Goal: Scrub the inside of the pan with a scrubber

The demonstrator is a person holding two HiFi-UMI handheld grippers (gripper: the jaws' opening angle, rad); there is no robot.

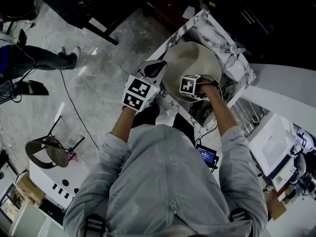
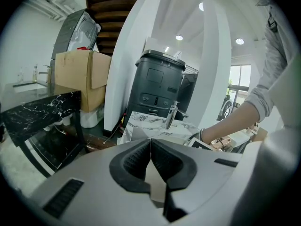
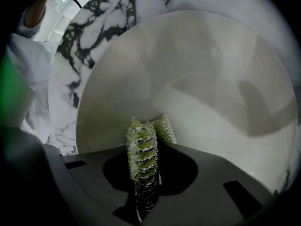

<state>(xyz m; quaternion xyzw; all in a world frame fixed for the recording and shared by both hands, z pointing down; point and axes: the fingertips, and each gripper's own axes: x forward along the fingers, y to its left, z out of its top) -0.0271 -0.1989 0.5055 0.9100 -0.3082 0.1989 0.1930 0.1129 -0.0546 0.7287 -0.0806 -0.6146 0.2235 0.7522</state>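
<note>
A wide pan [image 1: 193,63] with a pale inside sits on the marble counter [image 1: 200,21]. My left gripper [image 1: 157,69] is at the pan's left rim. In the left gripper view its jaws [image 2: 150,147] are shut on a thin pale edge [image 2: 155,179], which looks like that rim. My right gripper [image 1: 193,88] is over the near part of the pan. It is shut on a green mesh scrubber [image 3: 143,157], whose tip sits close to the pan's inner wall [image 3: 207,79]; whether it touches is not visible.
The marble counter [image 3: 89,36] runs around the pan, with a faucet [image 2: 171,114] at its far side. Beyond stand a black bin [image 2: 157,86] and a cardboard box [image 2: 80,74]. A stool [image 1: 49,152] and another person's legs [image 1: 44,58] are on the floor to the left.
</note>
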